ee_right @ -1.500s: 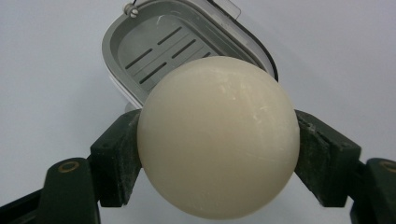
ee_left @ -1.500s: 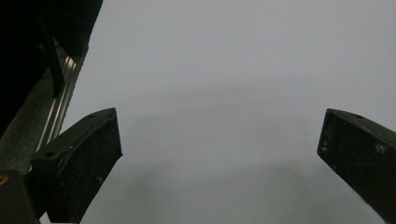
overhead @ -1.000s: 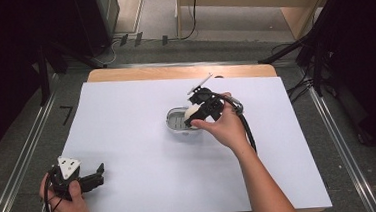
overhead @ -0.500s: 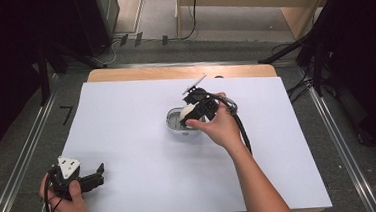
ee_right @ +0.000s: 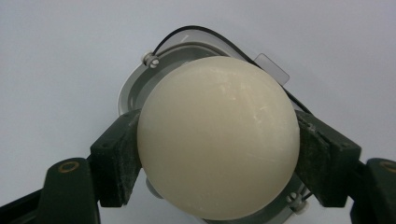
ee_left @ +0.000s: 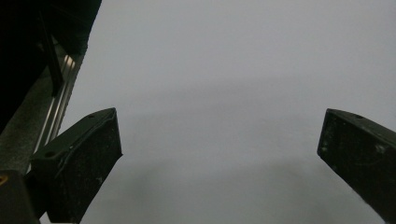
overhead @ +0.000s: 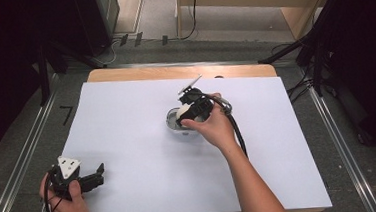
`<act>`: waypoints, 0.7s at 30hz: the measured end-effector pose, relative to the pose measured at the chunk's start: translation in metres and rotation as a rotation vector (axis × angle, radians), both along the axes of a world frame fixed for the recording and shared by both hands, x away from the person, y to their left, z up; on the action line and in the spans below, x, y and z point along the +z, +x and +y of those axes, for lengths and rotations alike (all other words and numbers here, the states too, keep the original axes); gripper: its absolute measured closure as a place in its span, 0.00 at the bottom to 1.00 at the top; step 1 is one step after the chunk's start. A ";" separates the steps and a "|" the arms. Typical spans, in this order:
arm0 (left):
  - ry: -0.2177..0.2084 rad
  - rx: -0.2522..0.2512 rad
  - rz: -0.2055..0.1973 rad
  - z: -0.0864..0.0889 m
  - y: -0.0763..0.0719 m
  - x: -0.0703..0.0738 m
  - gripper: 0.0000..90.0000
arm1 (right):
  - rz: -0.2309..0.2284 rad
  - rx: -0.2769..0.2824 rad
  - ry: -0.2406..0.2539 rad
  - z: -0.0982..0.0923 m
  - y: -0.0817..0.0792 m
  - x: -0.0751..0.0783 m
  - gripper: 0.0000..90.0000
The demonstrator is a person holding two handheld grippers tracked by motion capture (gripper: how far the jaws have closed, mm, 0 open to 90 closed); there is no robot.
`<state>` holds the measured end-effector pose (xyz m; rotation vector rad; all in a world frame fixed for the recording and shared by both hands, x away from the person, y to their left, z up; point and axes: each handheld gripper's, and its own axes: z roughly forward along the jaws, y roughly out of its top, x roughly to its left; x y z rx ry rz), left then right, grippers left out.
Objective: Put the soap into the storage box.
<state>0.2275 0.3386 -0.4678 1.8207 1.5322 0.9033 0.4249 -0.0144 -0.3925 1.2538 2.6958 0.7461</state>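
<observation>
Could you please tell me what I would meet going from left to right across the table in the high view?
Left gripper in the person's left hand → bare white table top → clear round container → cream ball clamped in the right gripper → right hand.

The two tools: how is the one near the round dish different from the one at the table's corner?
The right tool is shut on a cream ball; the left tool is open with nothing between its jaws. In the high view, the right tool is over the grey round dish at mid-table, while the left tool sits by the near left corner of the white table. Both are black, and each is held in a hand.
</observation>
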 end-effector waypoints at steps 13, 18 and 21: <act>0.001 0.001 0.002 0.000 0.000 0.000 0.00 | -0.010 -0.011 -0.022 0.005 0.002 -0.007 0.27; 0.001 0.002 0.002 0.000 0.000 0.000 0.00 | 0.000 -0.013 -0.025 0.006 0.002 -0.008 0.27; 0.001 0.001 0.003 0.000 0.000 0.000 0.00 | 0.003 -0.012 -0.027 0.006 0.002 -0.009 0.27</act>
